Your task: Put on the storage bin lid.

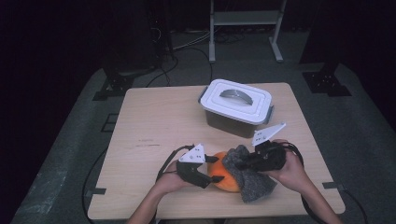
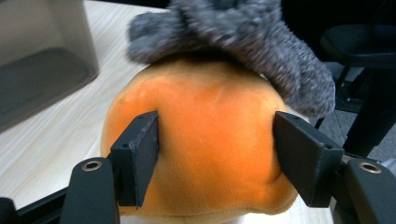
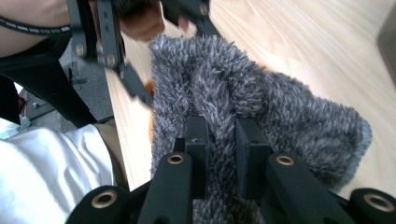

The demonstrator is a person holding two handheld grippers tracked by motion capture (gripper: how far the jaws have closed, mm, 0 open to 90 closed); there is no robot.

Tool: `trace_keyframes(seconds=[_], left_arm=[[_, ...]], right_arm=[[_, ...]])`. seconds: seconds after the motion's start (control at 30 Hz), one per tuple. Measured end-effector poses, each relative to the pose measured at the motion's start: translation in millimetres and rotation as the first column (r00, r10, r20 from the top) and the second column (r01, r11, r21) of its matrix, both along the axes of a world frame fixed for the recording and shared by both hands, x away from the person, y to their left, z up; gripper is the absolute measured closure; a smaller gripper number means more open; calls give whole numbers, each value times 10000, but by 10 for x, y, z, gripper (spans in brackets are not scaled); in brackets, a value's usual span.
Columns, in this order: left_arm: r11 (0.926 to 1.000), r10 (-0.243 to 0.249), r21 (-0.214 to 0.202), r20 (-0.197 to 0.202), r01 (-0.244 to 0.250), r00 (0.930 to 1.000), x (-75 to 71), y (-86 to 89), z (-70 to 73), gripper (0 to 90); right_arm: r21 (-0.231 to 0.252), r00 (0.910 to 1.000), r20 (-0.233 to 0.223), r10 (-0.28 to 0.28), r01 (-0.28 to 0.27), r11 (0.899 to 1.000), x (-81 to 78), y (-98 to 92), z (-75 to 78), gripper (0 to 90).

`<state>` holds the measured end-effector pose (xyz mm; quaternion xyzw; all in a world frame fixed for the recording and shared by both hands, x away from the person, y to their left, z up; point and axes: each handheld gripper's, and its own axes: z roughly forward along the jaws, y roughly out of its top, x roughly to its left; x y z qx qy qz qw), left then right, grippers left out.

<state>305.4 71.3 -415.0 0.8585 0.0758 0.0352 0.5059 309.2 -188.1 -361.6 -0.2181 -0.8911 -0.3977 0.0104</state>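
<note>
Round orange plush ball [image 1: 220, 176] sits at the table's 6 o'clock edge, clamped at its sides by the left gripper [image 2: 215, 154], jaws part-open. Fuzzy grey cloth [image 1: 247, 175] is pinched by the near-shut right gripper [image 3: 222, 154], draped over the ball's 1 o'clock side.

Left gripper [image 1: 211, 171]: black body, grey three-cornered plate on top, black cable looping behind. Right gripper [image 1: 243, 163]: same black build, grey plate, black cable. Jaws flat, matte black; brass-ringed screw holes at their bases. Forearms bare; white garment [image 3: 46, 172].
</note>
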Motion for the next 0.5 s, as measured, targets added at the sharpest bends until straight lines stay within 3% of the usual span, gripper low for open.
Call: trace_keyframes(seconds=[0.13, 0.5], left_arm=[[9997, -94, 220, 213, 89, 9997, -22, -15, 8, 329], [9987, -60, 500, -480, 84, 9988, 72, 175, -92, 327]], right_arm=[[-94, 9998, -62, 200, -200, 9998, 57, 133, 0, 771], [133, 9984, -454, -348, 354, 9993, 97, -88, -203, 768]])
